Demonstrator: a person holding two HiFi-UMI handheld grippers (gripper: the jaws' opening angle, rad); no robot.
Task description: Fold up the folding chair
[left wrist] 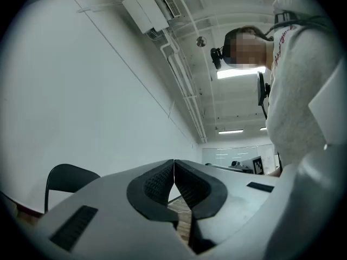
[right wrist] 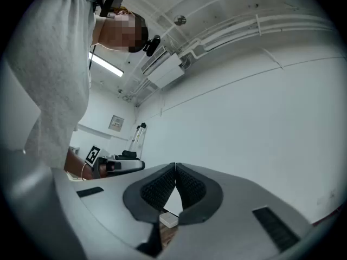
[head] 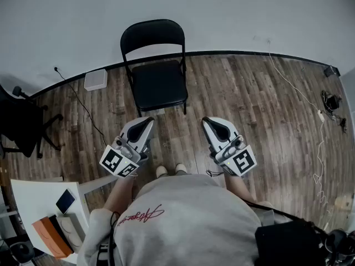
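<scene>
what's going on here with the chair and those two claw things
A person stands facing a black folding chair, which stands open on the wood floor near the white wall. They hold a claw in each hand. The left claw and the right claw are both shut with nothing between them, and neither touches the chair. The folding has not yet begun.
</scene>
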